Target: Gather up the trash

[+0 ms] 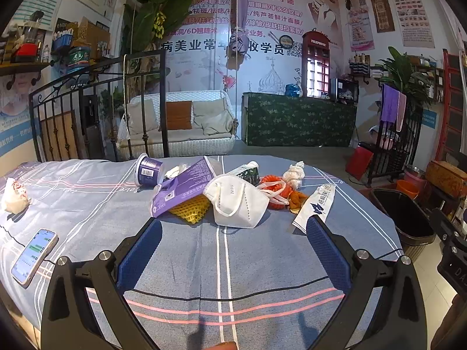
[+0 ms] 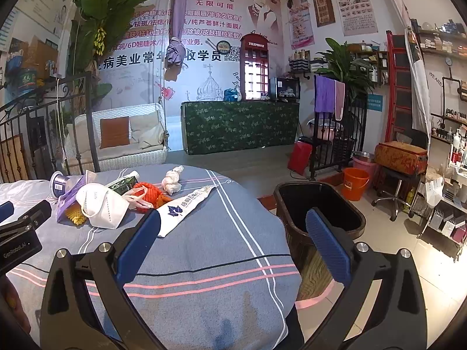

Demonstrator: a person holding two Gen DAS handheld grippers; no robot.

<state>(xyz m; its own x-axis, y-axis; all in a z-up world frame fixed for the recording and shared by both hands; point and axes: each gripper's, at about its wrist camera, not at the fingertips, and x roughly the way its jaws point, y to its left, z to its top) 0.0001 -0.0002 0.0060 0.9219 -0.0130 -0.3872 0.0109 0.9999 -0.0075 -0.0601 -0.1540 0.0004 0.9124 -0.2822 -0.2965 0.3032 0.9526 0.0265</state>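
Trash: white mask [image 1: 236, 201] and purple cup [image 1: 149, 170] on the bed [image 1: 262, 262]; I hold both grippers' jaws wide, empty, black bin [image 2: 318, 204] beside.

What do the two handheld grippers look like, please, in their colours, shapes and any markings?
Both match: the left gripper and the right gripper each have black angular plastic arms with round silver bolt heads, ending in two flat fingers faced with textured blue pads. Seen from the right wrist, the left unit's black body bears white "GenRobot.AI" lettering. No sleeves show.

Right tool [image 2: 233, 227] open over bed edge, trash pile w/ mask [image 2: 102, 205] left, black bin [image 2: 321, 204] right
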